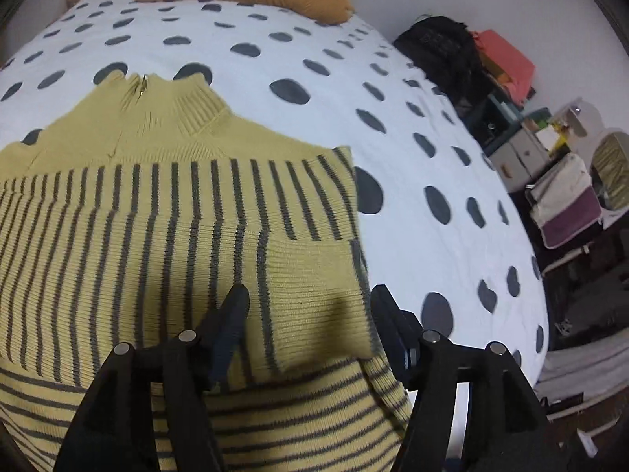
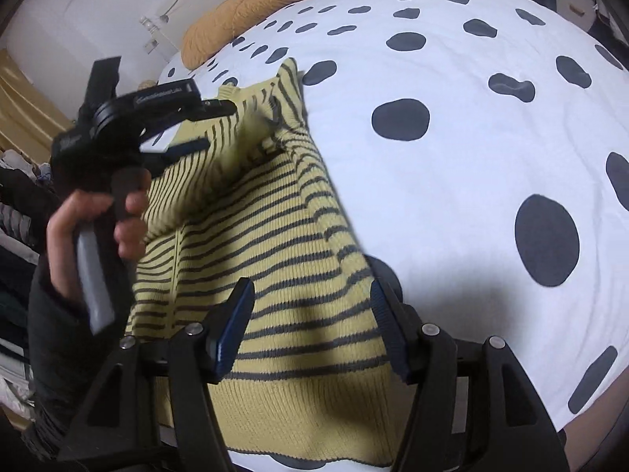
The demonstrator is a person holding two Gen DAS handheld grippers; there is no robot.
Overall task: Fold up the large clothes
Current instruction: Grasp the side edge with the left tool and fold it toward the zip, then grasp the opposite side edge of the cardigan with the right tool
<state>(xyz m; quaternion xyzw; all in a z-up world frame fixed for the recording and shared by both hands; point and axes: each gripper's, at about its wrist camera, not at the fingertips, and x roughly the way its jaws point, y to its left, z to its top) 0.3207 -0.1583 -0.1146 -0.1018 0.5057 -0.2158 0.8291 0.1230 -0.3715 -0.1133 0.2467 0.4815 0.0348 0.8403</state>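
Sweater, yellow knit with grey stripes (image 1: 165, 212), lies part-folded on the white spotted bed (image 1: 393, 78). Both my left fingers (image 1: 310, 303) and right fingers (image 2: 312, 295) gape wide, gripping nothing. Risk: folded sleeve (image 1: 314, 275) slides off, fold unravels.

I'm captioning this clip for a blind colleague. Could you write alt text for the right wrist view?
A yellow sweater with dark stripes lies on a white bedspread with dark spots, the open right gripper above its hem. At left, a hand holds the left gripper above the sweater; an orange pillow lies behind.
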